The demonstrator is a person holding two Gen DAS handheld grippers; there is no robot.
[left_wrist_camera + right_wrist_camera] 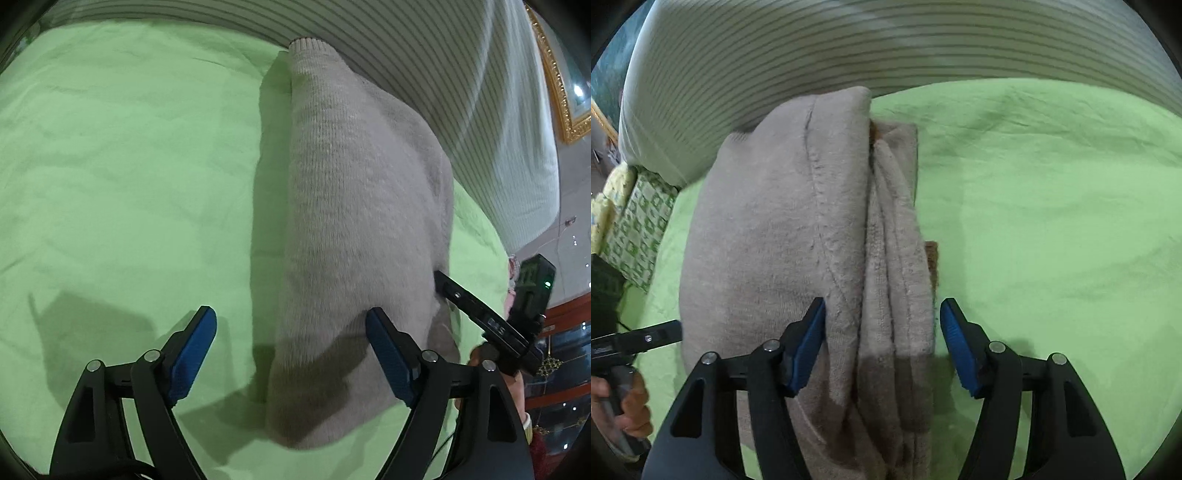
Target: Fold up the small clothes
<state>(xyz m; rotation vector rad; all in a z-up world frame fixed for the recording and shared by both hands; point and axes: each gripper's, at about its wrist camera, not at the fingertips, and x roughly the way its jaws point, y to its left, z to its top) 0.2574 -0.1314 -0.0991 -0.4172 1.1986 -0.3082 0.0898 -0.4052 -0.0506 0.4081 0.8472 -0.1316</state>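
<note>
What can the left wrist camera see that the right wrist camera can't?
Only the left wrist view shows a gold picture frame and the sweater's ribbed end. Only the right wrist view shows the green-patterned box, the sweater's stacked folded layers and a brown patch at its edge. Both show the beige sweater on the green sheet, the striped pillow, and both grippers: the left gripper and the right gripper, each open.

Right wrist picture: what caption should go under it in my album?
Open right tool straddling the layered edge of a folded beige garment on a green sheet.
</note>
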